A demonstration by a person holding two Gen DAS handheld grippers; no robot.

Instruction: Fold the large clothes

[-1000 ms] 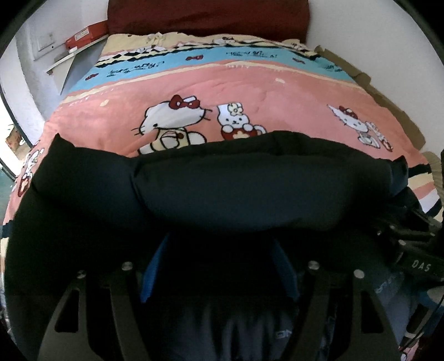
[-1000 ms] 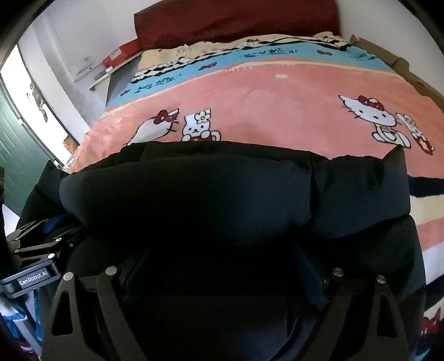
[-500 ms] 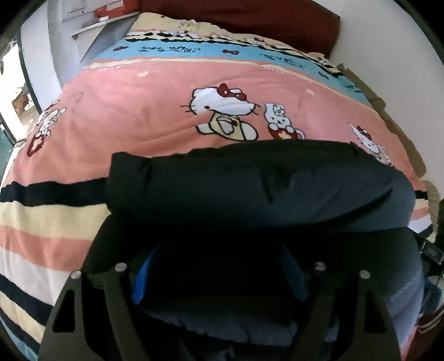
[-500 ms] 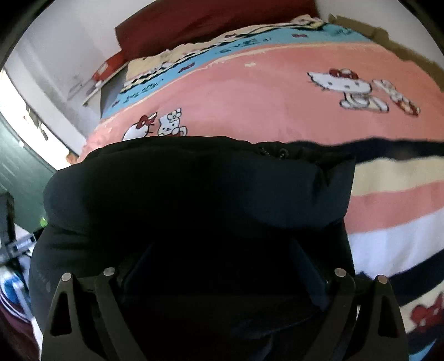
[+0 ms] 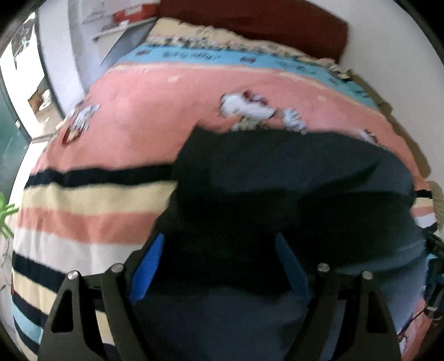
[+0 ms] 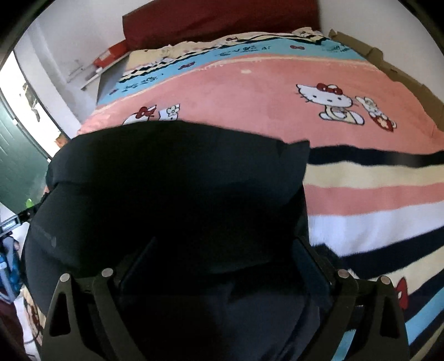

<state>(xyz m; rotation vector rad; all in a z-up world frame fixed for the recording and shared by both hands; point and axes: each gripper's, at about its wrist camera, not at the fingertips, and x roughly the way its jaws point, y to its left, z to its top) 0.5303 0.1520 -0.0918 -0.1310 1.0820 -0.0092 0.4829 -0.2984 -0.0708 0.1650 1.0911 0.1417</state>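
Two grippers, left gripper (image 5: pixel 219 263) with jaws opening wide and right gripper (image 6: pixel 222 266) spread wide, straddle the bulky black padded folded jacket (image 6: pixel 177 188) at six o'clock on the pink cartoon-cat blanket (image 6: pixel 249 91), seemingly releasing a completed fold.

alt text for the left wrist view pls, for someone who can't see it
A bulky black garment lies folded on a pink cartoon-cat blanket, filling the lower frame. The left claw, blue pads spread and opening, straddles its near edge without pressing it. The image is motion-blurred.

Bedroom, cartoon blanket (image 6: pixel 249 83) (bed), red headboard (image 6: pixel 222 19)
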